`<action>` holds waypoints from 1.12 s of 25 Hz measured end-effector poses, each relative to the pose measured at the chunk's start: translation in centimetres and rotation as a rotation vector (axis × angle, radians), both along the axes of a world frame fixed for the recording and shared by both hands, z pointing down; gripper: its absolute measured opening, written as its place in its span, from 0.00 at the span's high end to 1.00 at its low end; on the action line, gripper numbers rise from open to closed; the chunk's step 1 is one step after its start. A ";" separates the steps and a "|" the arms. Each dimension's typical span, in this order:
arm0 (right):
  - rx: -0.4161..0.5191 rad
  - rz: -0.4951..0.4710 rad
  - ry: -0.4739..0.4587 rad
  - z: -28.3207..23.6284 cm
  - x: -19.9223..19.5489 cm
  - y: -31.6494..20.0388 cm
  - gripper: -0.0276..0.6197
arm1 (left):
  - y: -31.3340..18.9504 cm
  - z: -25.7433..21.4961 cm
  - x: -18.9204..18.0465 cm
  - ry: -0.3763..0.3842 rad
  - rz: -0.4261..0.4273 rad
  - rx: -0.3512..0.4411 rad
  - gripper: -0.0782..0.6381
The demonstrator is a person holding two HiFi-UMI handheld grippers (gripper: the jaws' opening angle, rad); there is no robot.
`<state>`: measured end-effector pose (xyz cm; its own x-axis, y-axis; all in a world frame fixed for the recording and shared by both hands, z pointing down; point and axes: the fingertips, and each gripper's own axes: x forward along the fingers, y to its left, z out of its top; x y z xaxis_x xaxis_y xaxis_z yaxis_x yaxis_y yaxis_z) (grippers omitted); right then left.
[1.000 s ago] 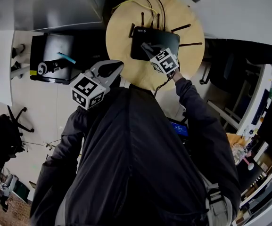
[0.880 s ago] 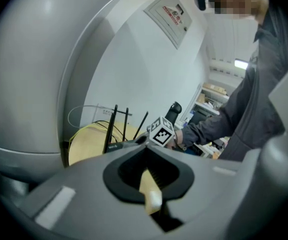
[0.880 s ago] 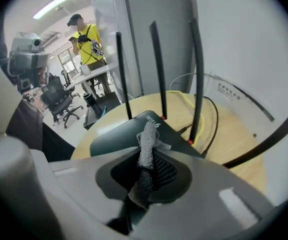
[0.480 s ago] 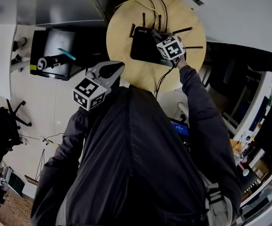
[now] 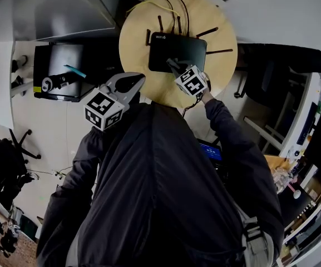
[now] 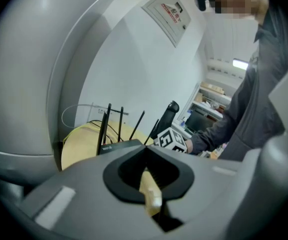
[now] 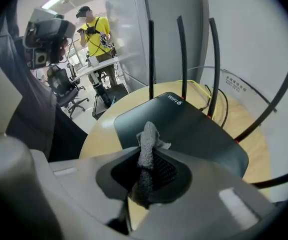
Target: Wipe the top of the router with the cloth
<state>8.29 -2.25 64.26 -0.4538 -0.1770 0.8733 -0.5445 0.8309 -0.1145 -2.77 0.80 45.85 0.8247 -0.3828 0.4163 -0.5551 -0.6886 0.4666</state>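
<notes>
Your right tongs [image 5: 176, 68] are closed on the cloth [image 5: 171, 63], just above the centre of the head view. In the right gripper view the two jaws press together on a grey, twisted cloth [image 7: 144, 154], and its free end stands out past the tips of the right tongs [image 7: 146, 176]. This end is over the near edge of the router [image 7: 183, 129]. Whether it really touches the black top there, I cannot tell.

The router [image 5: 177, 50] lies flat on the round wooden surface [image 5: 135, 38] in the upper middle of the head view. Its thin black antennas [image 7: 150, 59] rise at the far side, and a yellow cable [image 5: 149, 4] with some dark cables runs off the upper edge of the surface. The marker cube [image 5: 192, 81] of your right tongs is just below the router, over the lower edge of the surface.

Your left tongs [image 5: 132, 81] are at the centre left of the head view, beside the lower left edge of the surface and apart from the router. In the left gripper view the jaws of the left tongs [image 6: 146, 156] are together with nothing between them. Only a narrow slit shows the pale wood behind. The router [image 6: 119, 145] appears just above them.

In the upper left of the right gripper view, a person in a yellow shirt [image 7: 98, 31] stands far behind.
</notes>
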 end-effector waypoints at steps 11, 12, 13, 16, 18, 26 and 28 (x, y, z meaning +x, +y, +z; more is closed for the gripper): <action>-0.021 0.028 -0.039 -0.2 0.5 0.5 0.91 | -0.2 0.1 -0.1 -0.001 0.006 0.002 0.89; -0.004 0.049 -0.037 -0.3 1.1 -0.7 0.91 | -0.2 0.1 -0.2 -0.001 0.000 0.002 0.89; 0.014 0.074 -0.031 -0.5 1.9 -2.0 0.91 | -0.1 0.1 -0.2 -0.001 -0.007 0.001 0.89; 0.050 0.157 -0.009 -0.7 4.3 -5.9 0.91 | 0.1 0.1 -0.4 -0.003 -0.023 -0.003 0.89; 0.065 0.200 0.003 -0.8 5.5 -8.2 0.91 | 0.2 0.2 -0.5 -0.005 -0.031 -0.004 0.89; 0.059 0.266 0.063 0.4 6.9 -10.6 0.91 | 0.3 0.0 -0.5 -0.010 -0.040 0.000 0.89; 0.055 0.251 0.063 0.4 6.8 -9.6 0.91 | 0.3 0.1 -0.3 -0.009 -0.034 -0.003 0.89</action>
<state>15.05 -11.85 64.65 -0.3345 -0.3252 0.8845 -0.7390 0.6730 -0.0320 -3.06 1.14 45.90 0.8078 -0.4088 0.4246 -0.5819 -0.6680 0.4639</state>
